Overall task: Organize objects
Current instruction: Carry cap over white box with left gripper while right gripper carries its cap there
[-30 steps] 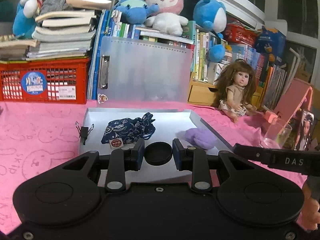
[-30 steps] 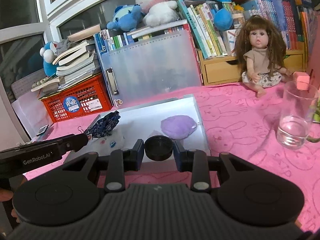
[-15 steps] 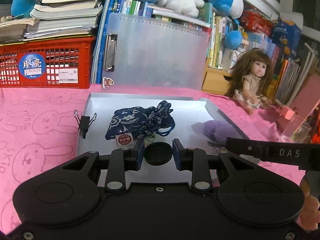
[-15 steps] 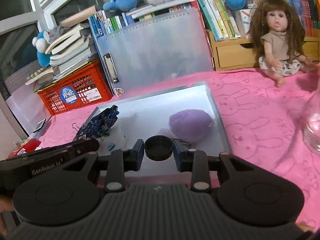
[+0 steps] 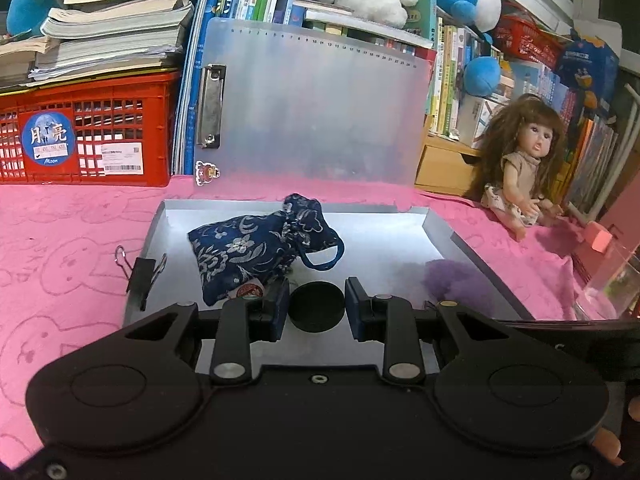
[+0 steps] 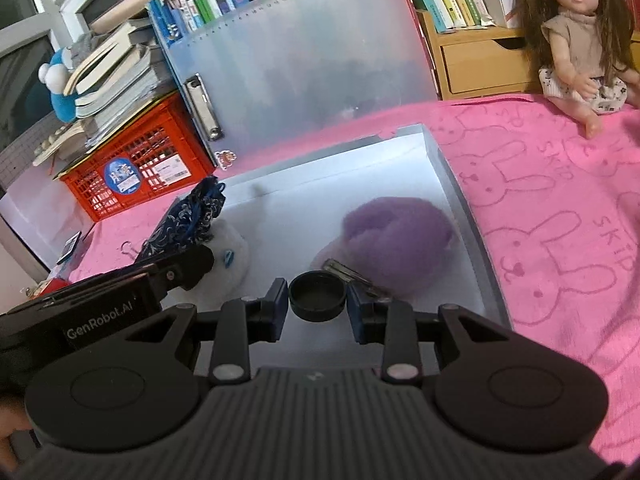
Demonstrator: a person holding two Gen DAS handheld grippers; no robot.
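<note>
Left gripper (image 5: 316, 304) was pinched down to its narrowest, with the blue pouch (image 5: 260, 248) just ahead-left of it in the tray (image 5: 440, 232). Right gripper (image 6: 317, 300) looked narrow too, honestly couldn't tell if it was gripping; the purple fluffy ball (image 6: 400, 232) lay just ahead-right of it.

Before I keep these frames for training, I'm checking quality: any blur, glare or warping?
Left wrist view: crisp; fisheye bows the tray rim, purple plush sits in shadow. Right wrist view: softer, purple plush smeared, tray floor washed out pale.
</note>
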